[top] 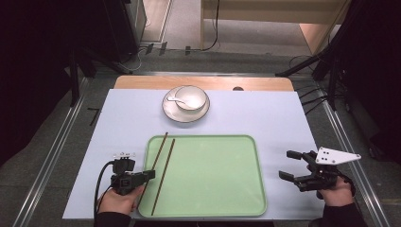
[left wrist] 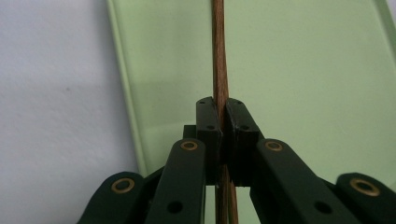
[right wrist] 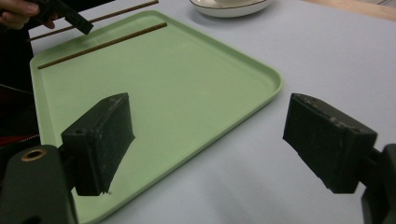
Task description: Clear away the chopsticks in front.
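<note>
My left gripper [top: 152, 174] is shut on a brown chopstick [top: 161, 149] that runs along the left rim of the green tray [top: 213, 208]. In the left gripper view the black pads [left wrist: 208, 119] pinch the chopstick [left wrist: 219, 60] over the tray [left wrist: 303, 70]. A second chopstick [top: 164, 172] lies flat inside the tray, just right of the held one. My right gripper [top: 285, 164] rests on the table to the right of the tray, open, with nothing between its pads [right wrist: 100, 140]. The right gripper view shows the tray [right wrist: 187, 93], the lying chopstick [right wrist: 102, 45] and the left gripper [right wrist: 74, 19] beyond.
A white bowl [top: 192, 97] with a white spoon [top: 174, 99] stands on a white plate [top: 186, 116] behind the tray. The pale blue mat [top: 274, 118] covers the table; a wooden strip [top: 265, 83] shows at its far edge.
</note>
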### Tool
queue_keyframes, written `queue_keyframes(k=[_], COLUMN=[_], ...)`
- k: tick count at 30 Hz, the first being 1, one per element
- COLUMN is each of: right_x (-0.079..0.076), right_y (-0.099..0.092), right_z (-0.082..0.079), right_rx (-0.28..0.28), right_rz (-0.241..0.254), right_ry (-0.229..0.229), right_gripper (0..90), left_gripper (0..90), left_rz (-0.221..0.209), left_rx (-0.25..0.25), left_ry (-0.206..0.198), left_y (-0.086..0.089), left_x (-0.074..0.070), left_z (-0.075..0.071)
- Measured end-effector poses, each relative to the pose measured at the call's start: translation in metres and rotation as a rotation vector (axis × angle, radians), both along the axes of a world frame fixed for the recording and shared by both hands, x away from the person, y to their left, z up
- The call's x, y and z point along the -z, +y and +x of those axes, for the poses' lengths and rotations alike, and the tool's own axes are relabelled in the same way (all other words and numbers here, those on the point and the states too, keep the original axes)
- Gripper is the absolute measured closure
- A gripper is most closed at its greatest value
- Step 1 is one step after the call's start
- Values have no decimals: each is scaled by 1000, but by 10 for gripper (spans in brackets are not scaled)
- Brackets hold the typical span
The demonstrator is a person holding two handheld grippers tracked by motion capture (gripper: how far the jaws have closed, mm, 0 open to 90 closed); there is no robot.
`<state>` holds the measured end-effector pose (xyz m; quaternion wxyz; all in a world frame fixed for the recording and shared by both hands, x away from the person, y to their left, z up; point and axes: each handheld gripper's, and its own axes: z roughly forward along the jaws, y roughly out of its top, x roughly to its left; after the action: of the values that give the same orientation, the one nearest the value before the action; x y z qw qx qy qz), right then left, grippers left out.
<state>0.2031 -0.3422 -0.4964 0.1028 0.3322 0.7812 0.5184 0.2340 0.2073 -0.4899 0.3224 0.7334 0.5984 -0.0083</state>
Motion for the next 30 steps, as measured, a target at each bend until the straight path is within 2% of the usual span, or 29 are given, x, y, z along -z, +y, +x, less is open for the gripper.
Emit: queue_keyframes(k=[5, 8, 11, 20, 23, 25, 27, 28, 30], right_x=[0, 0, 0, 0, 0, 0, 0, 0, 0], right_y=[0, -1, -1, 0, 0, 0, 0, 0, 0], right_z=[0, 0, 1, 0, 0, 0, 0, 0, 0], right_rx=[7, 7, 3, -1, -1, -2, -1, -2, -3], right_rz=[1, 2, -2, -3, -3, -3, -2, -2, -2], right_ry=[2, 0, 1, 2, 3, 3, 3, 3, 2], right_gripper=[162, 162, 162, 162, 162, 162, 162, 162, 162], left_gripper=[860, 859, 858, 827, 816, 764, 674, 637, 558], left_rz=[18, 26, 52, 73, 60, 56, 50, 32, 19], left_rx=[-9, -17, -17, 4, 13, 22, 42, 67, 96], left_ry=[36, 44, 49, 34, 34, 34, -4, -47, -98], left_y=[0, 1, -1, -4, -3, -3, -2, 0, 4], left_x=[8, 10, 13, 13, 13, 12, 6, 0, -6], left_z=[-3, -3, -1, 1, 2, 3, 4, 4, 5])
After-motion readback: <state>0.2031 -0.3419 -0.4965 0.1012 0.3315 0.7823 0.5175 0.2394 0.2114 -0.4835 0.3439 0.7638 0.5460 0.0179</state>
